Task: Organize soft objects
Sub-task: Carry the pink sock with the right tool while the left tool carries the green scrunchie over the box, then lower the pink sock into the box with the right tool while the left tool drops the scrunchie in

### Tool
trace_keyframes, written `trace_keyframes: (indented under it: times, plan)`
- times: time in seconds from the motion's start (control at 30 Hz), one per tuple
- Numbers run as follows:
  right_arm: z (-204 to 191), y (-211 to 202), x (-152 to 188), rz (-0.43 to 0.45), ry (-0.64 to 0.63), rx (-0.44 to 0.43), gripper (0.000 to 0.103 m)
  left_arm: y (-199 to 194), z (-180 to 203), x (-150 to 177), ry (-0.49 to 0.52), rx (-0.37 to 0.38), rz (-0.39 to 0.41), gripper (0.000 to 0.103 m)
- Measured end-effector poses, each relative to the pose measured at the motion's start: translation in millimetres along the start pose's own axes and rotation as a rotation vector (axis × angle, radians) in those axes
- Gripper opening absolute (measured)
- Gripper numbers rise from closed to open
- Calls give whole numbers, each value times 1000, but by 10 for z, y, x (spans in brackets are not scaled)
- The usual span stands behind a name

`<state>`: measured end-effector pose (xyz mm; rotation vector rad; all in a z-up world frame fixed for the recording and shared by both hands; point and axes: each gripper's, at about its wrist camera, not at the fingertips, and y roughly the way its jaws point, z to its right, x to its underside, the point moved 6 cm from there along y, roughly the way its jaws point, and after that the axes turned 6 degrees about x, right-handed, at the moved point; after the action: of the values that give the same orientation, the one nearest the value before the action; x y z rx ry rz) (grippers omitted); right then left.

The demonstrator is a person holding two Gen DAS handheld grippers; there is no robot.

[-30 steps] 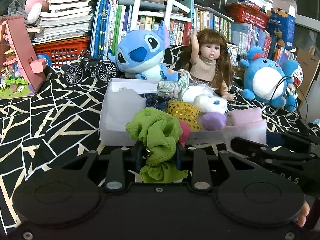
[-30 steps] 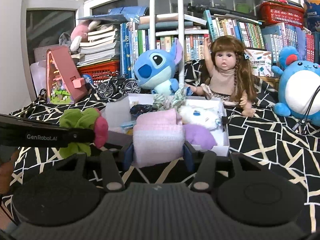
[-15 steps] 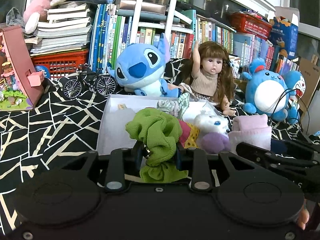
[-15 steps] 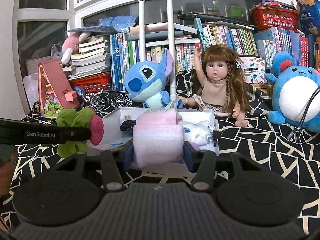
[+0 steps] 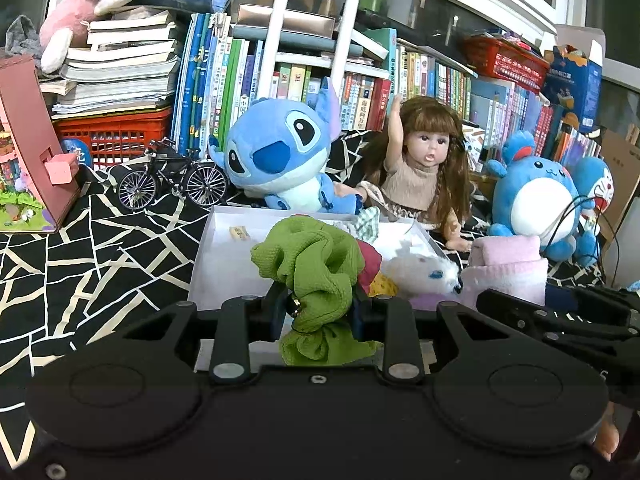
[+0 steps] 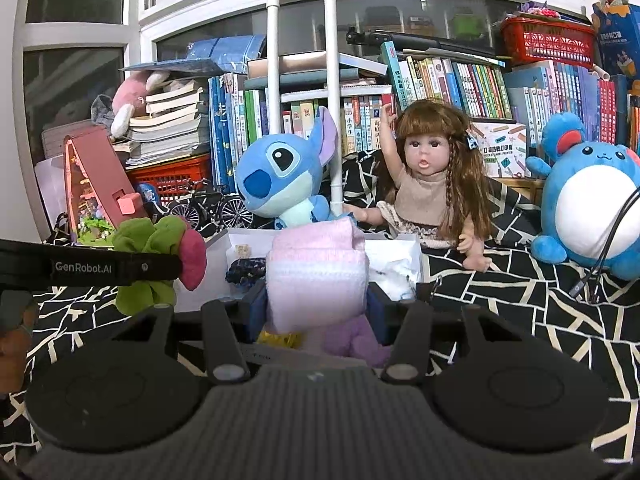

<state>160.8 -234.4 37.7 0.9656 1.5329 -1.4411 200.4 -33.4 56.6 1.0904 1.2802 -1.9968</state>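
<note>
You hold a pair of tongs in each hand above the near edge of a shallow white box (image 5: 208, 256), which sits on a black cloth with a white crackle pattern (image 5: 80, 248). Your left tongs (image 5: 316, 314) are closed partway on a bunched green scrunchie (image 5: 312, 268), its lower folds hanging below the pads and a dark pink scrunchie (image 5: 370, 264) pressed against its right side. Your right tongs (image 6: 316, 312) are closed partway on a folded pink and white fluffy cloth (image 6: 316, 268), which stands upright between the pads. Still lying in the box are a white plush animal (image 5: 420, 274), a yellow sequinned item (image 5: 382, 284), a purple soft item (image 6: 356, 340), a dark blue scrunchie (image 6: 244, 270) and a green checked scrunchie (image 5: 368, 220). Behind the box sit a blue Stitch plush (image 5: 276, 156), a long-haired doll (image 5: 424, 168) and a round blue plush (image 5: 536, 200), with a model bicycle (image 5: 172, 180) and shelves of books (image 5: 224, 80) further back. The risks look like these: the green scrunchie is gripped only through its middle, so its loose folds could slip free or drag the pink one along; the tall cloth could unfold or tip out sideways; and both tongs sit close together, so they could knock each other or the box.
</note>
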Motion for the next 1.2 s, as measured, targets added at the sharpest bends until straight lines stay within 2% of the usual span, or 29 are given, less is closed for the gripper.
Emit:
trace_keyframes:
  times: [0.5, 0.87, 1.2]
  plan:
    - [140, 269, -387, -8, 33, 19, 55, 212, -251, -389, -5, -12, 19, 29]
    - [147, 578, -287, -87, 85, 18, 55, 451, -340, -178, -7, -37, -48, 29]
    - [76, 821, -201, -140, 75, 16, 55, 593, -361, 4, 5, -33, -93, 29]
